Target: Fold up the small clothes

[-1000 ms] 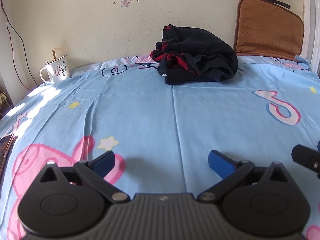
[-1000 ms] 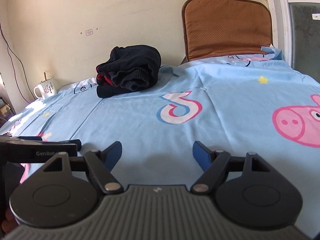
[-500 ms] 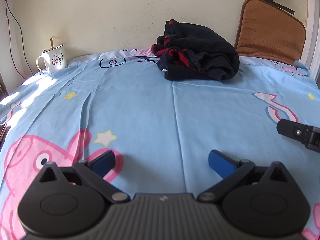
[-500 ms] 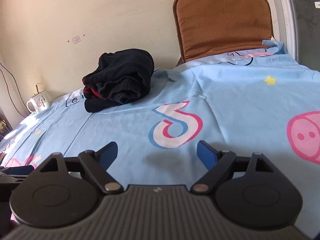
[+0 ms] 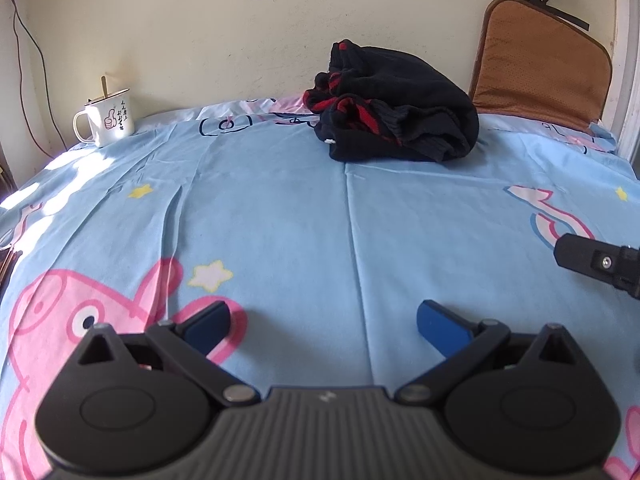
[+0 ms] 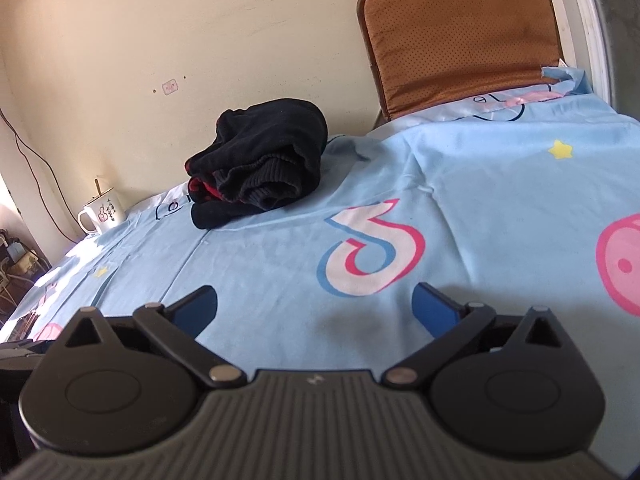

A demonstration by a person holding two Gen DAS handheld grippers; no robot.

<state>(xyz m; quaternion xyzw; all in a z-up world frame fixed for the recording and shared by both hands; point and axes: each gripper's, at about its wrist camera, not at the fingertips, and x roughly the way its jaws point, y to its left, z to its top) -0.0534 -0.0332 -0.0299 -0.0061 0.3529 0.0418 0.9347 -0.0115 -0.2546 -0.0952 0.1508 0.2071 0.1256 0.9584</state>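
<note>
Moved since 1 s ago: both grippers closer to the far wall, clothes pile looms larger; right gripper's side now shows further up in left view. Item: black-and-red clothes pile (image 5: 396,120), bunched, not flat, at far edge of blue sheet (image 5: 280,216), near brown cushion (image 6: 460,32); mug (image 5: 108,120) well apart. Left gripper (image 5: 323,322) and right gripper (image 6: 314,308): both spread wide, holding nothing. We'd judge: go for a hem or cuff, not the bulk. Hidden: garment count, type, underside.
</note>
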